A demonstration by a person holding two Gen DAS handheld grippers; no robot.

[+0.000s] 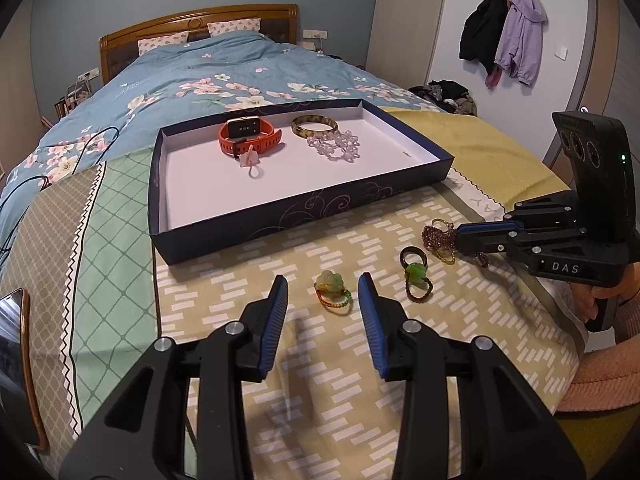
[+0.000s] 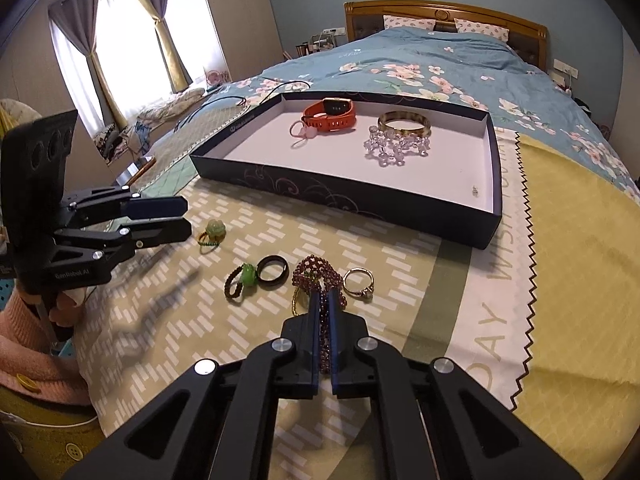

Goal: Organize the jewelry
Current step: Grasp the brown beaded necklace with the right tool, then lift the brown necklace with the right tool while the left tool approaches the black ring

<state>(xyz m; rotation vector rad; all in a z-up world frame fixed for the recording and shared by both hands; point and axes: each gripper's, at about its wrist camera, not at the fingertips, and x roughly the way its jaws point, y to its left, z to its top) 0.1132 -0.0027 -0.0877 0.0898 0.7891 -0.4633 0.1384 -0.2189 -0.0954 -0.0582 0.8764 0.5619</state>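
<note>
Nearest to me, the right gripper (image 2: 325, 298) has its jaws pressed together on the dark red beaded bracelet (image 2: 316, 276), the strand running down between the blue pads while its looped end lies bunched on the bed (image 2: 560, 240) just ahead of the tips. The hold is on a thin run of beads, so I judge the strand could slip out on the lift, or swing and snag the yellow bead loop (image 2: 297, 304) lying just beside the left pad. Just right of those tips sits a gold ring (image 2: 359, 283); just left, a black ring (image 2: 272, 271) and a green stone on a brown bead ring (image 2: 240, 280). Any drag of the bracelet could knock them about.

The left gripper (image 1: 323, 282) stands partly open with nothing held, its tips on either side of a pale green flower ring (image 1: 331, 289) that lies on the cover between them, not touched as far as I can see. If it closes off-centre, I'd guess the small ring would skid away.

Further ahead of both grippers lies the navy box lid (image 1: 304, 216) with its white inside, holding an orange watch (image 1: 250, 136), a tortoiseshell bangle (image 1: 315, 125), a clear bead bracelet (image 1: 334, 144) and a small pink charm (image 1: 249, 158). Its near wall stands between the bracelet and its place, and a low carry could catch it.
</note>
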